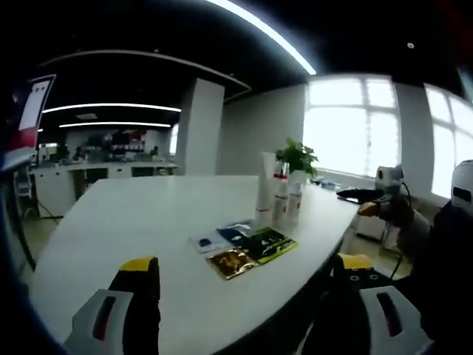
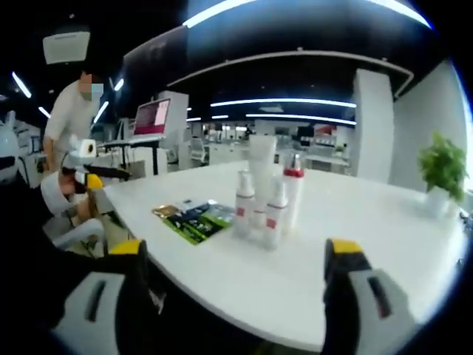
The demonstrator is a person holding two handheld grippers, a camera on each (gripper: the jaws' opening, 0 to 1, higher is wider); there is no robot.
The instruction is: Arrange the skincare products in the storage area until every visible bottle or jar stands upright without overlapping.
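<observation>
Several skincare bottles stand upright in a tight cluster on the white table [image 2: 384, 244]: a tall white tube [image 2: 262, 171], a red-capped bottle [image 2: 294, 188] and two small white bottles [image 2: 244, 203] [image 2: 276, 212]. In the left gripper view the same cluster [image 1: 277, 194] stands near the table's far right edge. My right gripper [image 2: 235, 255] is open, short of the bottles and holding nothing. My left gripper [image 1: 247, 266] is open over the near table edge, well short of the cluster. The right gripper [image 1: 358, 195] also shows at the right, off the table.
Flat sachets [image 1: 244, 250] [image 2: 194, 214] lie on the table beside the bottles. A potted plant [image 1: 297, 159] [image 2: 443, 168] stands behind them. A person [image 2: 74, 111] stands by a monitor [image 2: 151, 117] at the left. Desks line the back wall.
</observation>
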